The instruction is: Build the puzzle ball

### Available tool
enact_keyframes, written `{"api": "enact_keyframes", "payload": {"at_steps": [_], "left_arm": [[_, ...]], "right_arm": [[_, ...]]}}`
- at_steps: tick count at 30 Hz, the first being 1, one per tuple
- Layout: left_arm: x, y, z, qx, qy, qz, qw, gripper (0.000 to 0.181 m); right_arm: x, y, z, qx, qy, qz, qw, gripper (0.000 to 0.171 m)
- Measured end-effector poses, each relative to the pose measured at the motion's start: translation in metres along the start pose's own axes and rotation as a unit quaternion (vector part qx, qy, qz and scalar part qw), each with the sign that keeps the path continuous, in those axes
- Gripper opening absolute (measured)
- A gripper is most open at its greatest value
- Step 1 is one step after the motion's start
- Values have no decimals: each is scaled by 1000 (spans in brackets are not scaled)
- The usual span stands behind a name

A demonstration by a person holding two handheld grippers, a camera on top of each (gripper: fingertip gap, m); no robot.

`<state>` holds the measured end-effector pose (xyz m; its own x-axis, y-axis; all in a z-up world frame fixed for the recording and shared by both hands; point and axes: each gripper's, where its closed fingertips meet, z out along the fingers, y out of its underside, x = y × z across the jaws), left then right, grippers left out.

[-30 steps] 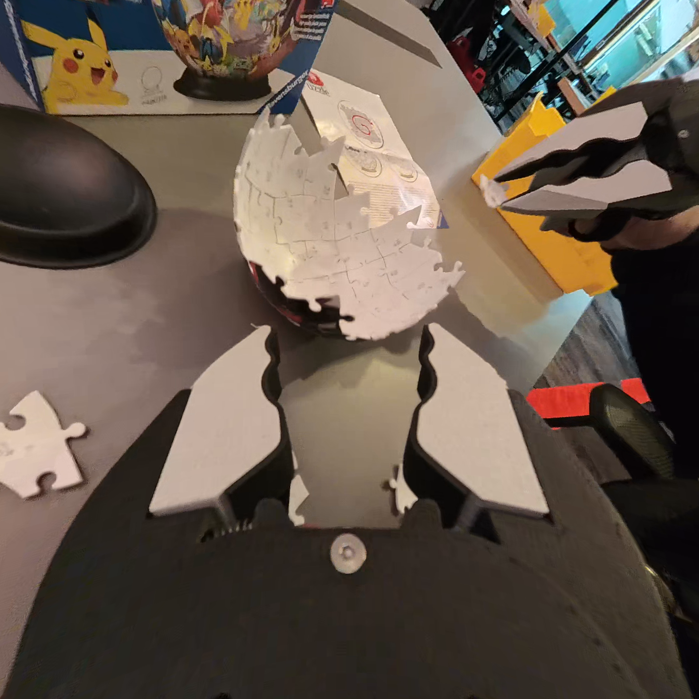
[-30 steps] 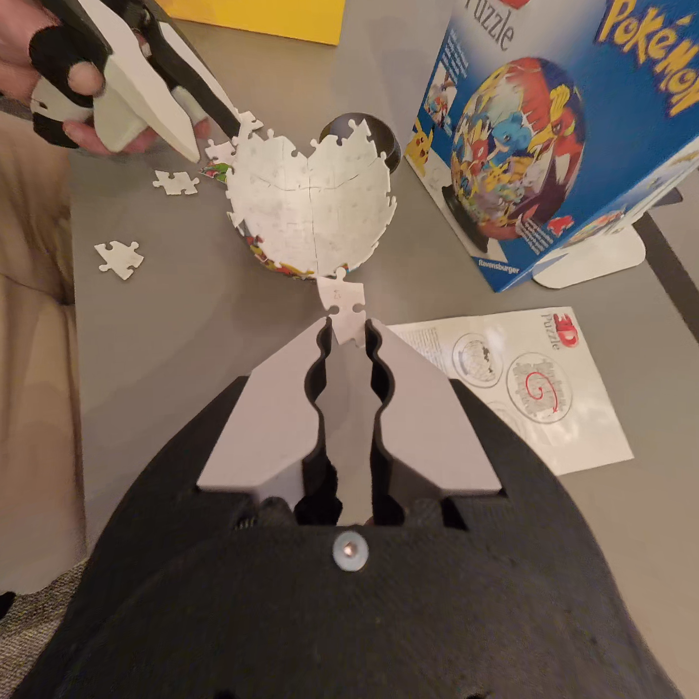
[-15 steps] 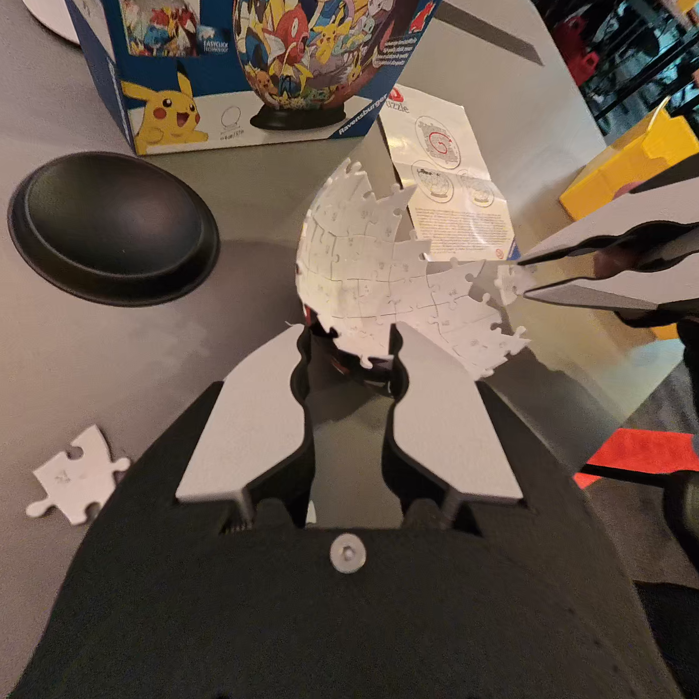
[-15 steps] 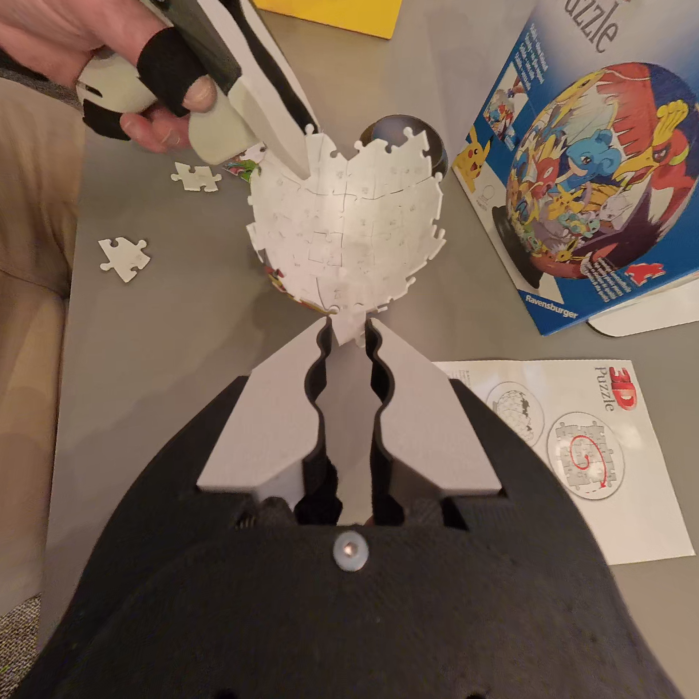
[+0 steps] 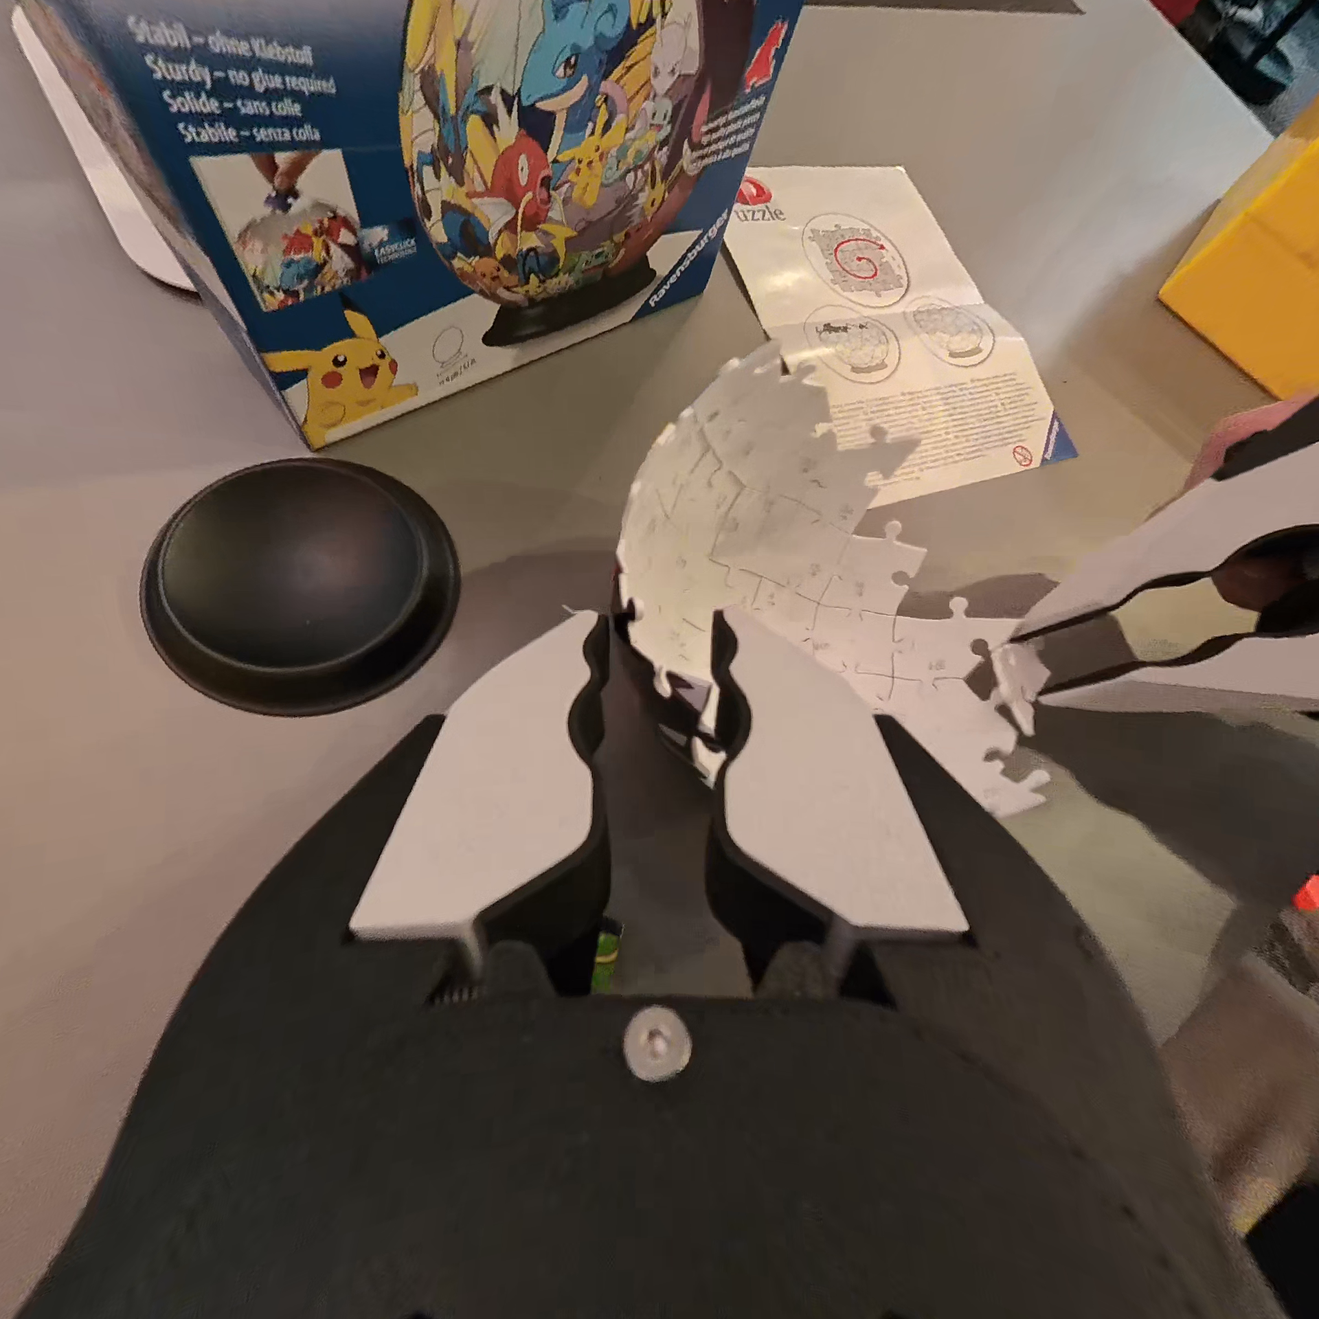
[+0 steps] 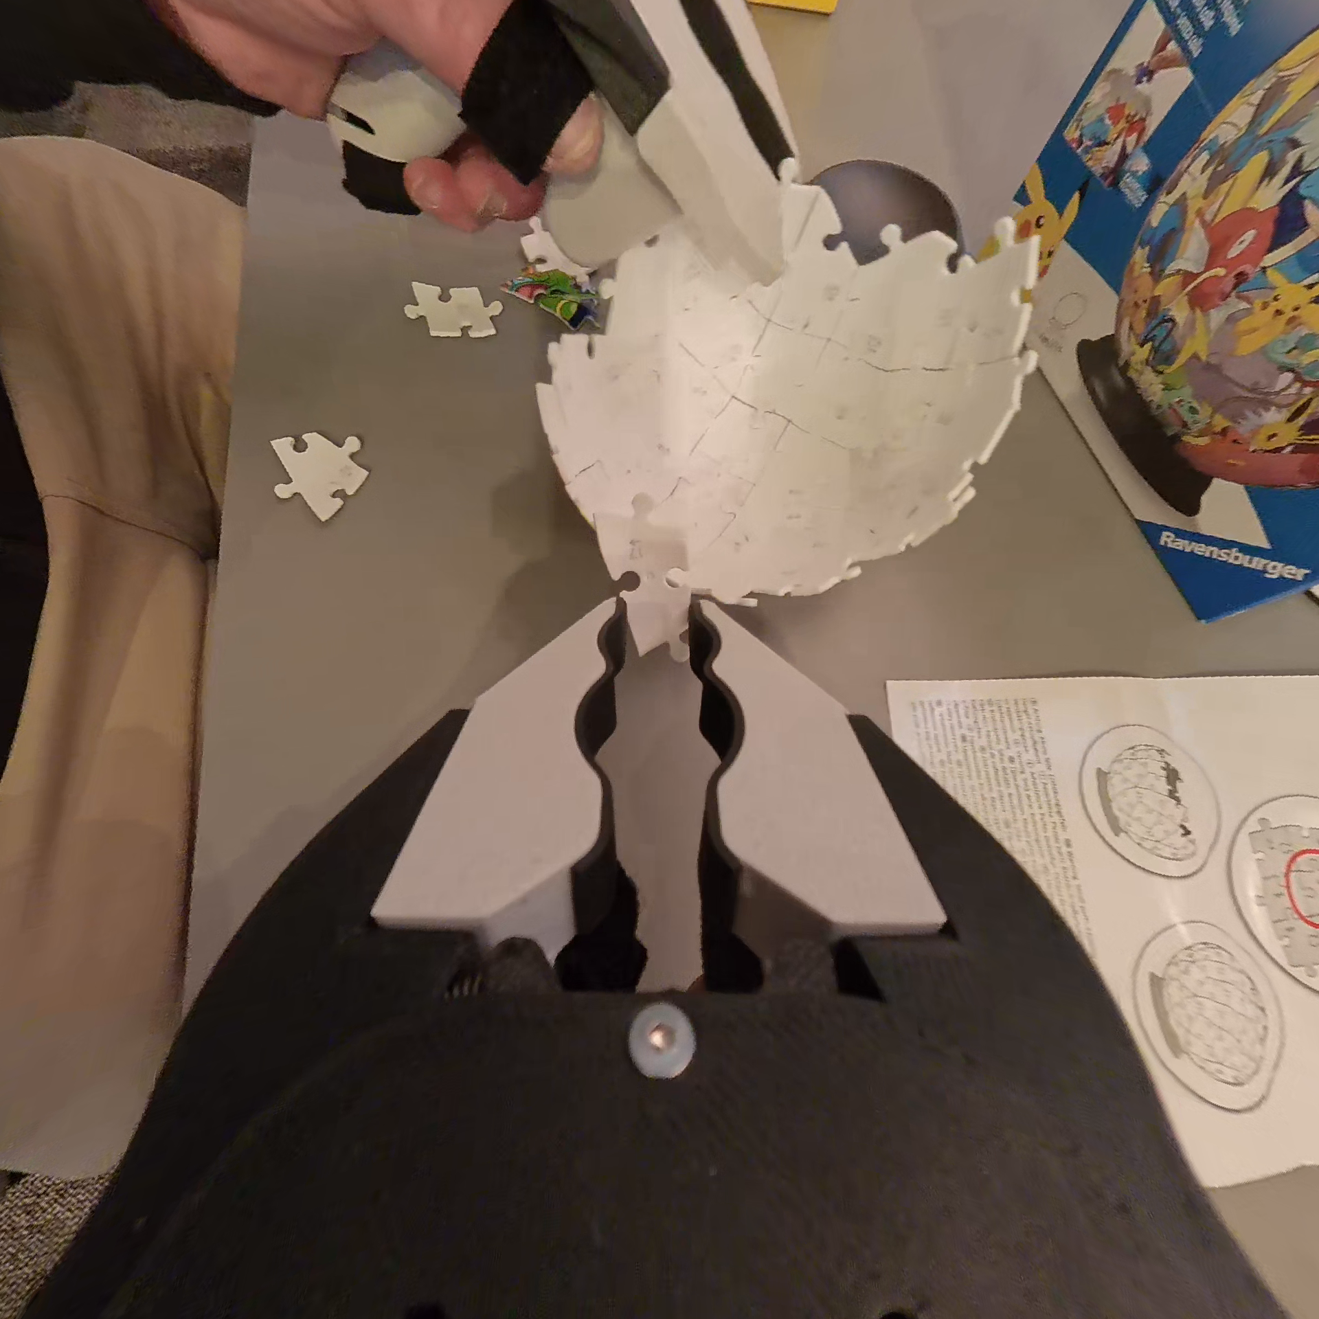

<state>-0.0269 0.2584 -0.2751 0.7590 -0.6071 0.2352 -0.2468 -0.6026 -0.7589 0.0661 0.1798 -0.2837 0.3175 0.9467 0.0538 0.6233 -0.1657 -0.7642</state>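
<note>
Right claw (image 6: 657,628) clamped on a loose piece (image 6: 653,578), now touching the half-built ball's (image 6: 785,428) lower rim.
Left claw (image 5: 660,671) has closed on the opposite rim, steadying the shell on the counter (image 5: 499,714); the piece looks ready to press home.

Grey table (image 5: 999,107) with a matte top under warm light, yellow box (image 5: 1256,285) at its far corner, beige seat (image 6: 107,571) beside its edge, grey carpet (image 6: 28,1213) below, dark shelving blurred beyond
</note>
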Motion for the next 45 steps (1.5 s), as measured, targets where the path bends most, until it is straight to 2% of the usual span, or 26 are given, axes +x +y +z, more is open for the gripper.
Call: {"api": "enact_keyframes", "payload": {"at_steps": [1,10,17,24,32,38,45], "left_arm": [[-1,-1,1,1,1,0,1000,24],[-4,-5,7,4,-12,14,1000,12],[-4,-11,4,21,-36,29,999,9],[0,-15,3,35,-65,60,995,8],[5,-27,4,42,-118,131,983,5],[11,-33,6,45,-143,172,974,5],[16,-42,9,53,-164,210,962,4]], "right_arm": [[-2,0,1,0,-1,1,1000,15],[-4,-6,-15,18,11,14,1000,15],[13,7,-28,-6,66,86,994,15],[16,24,-22,-27,99,166,981,15],[13,25,-6,-54,120,218,967,15],[24,29,1,-48,157,261,951,15],[21,30,5,-42,164,307,937,15]]}}
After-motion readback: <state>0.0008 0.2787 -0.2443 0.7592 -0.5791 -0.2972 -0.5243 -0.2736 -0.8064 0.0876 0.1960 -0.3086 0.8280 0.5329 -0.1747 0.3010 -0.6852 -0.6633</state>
